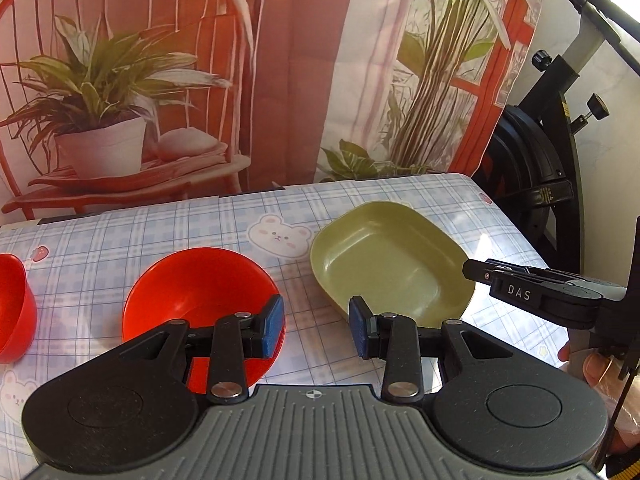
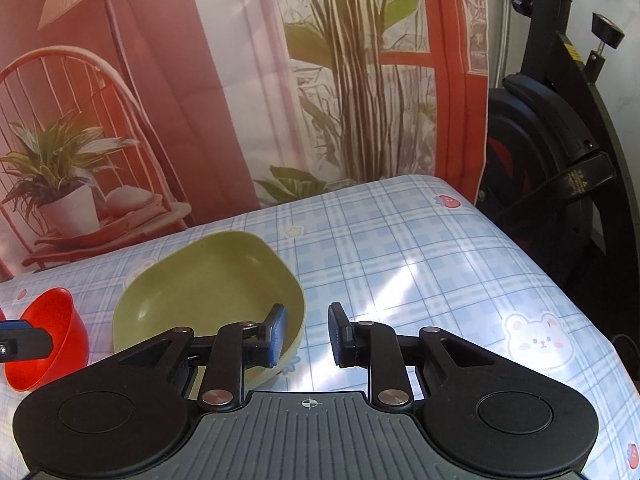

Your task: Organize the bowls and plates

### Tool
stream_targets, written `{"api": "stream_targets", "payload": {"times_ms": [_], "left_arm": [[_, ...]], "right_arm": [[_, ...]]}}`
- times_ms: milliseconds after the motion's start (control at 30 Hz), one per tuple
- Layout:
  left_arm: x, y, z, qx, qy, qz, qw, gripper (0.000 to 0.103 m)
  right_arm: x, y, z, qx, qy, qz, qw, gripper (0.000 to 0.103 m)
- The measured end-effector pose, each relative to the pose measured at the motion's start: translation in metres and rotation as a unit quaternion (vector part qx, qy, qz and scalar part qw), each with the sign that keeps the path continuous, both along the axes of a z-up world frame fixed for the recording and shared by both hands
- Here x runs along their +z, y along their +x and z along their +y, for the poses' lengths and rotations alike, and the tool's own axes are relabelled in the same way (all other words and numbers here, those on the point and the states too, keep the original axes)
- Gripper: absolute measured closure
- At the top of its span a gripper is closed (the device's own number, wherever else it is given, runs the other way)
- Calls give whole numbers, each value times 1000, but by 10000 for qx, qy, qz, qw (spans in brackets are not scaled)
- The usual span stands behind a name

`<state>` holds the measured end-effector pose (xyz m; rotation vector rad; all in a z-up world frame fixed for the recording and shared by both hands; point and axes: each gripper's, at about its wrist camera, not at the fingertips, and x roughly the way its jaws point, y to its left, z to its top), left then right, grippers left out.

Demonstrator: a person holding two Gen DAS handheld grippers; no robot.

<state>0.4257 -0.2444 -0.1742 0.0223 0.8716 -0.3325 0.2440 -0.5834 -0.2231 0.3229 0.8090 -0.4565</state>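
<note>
- The left claw [image 1: 316,326] hovers low over the desk [image 1: 200,224], its blue pads [image 1: 273,326] spread wide with nothing between them.
- In the left wrist view, a red bowl [image 1: 192,280] stands upright on the desk under the claw's left finger, which overlaps the bowl's near rim; whether they touch I cannot tell.
- A second red bowl [image 1: 14,308] sits at the left edge of that view, apart from the first and cut off by the frame.
- A green dish [image 1: 388,258], a shallow rounded rectangle, rests flat on the desk to the right of the first red bowl, with a gap of checked cloth between them.
- The right claw [image 2: 306,334] is also open wide and holds nothing.
- In the right wrist view its left finger overlaps the dish's [image 2: 208,284] near right rim, while the right finger is over bare cloth.
- From the left wrist view, the right claw [image 1: 478,274] reaches in from the right, its tip at the dish's right edge.
- A printed backdrop [image 1: 200,60] hangs behind the desk, and a black exercise bike [image 2: 560,152] stands beyond its right side.
</note>
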Motion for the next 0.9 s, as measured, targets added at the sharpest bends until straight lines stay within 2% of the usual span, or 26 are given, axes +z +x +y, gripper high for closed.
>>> {"api": "stream_targets", "payload": {"times_ms": [33,100,233,467,600,900], "left_arm": [[-1,2,0,5,1,2,10000,65],[-3,5,1,11,-17,24,10000,65],[-8,12,-2,-3,-5,36,10000,65],[-18,17,-9,-82,31,12,10000,65],[-20,21,-14,-94,17,-57,9999,64],[-23,30,-27,-110,178,-275,9994,64]], "right_arm": [[-2,1,0,30,25,17,10000,81],[-6,2,0,55,62,43,10000,90],[-9,0,1,162,29,-26,9999,96],[-13,-6,-3,247,-28,-28,9997,98],[-13,-9,1,405,-254,-27,9989,97],[-15,-13,-3,437,-171,-132,9988,97]]}}
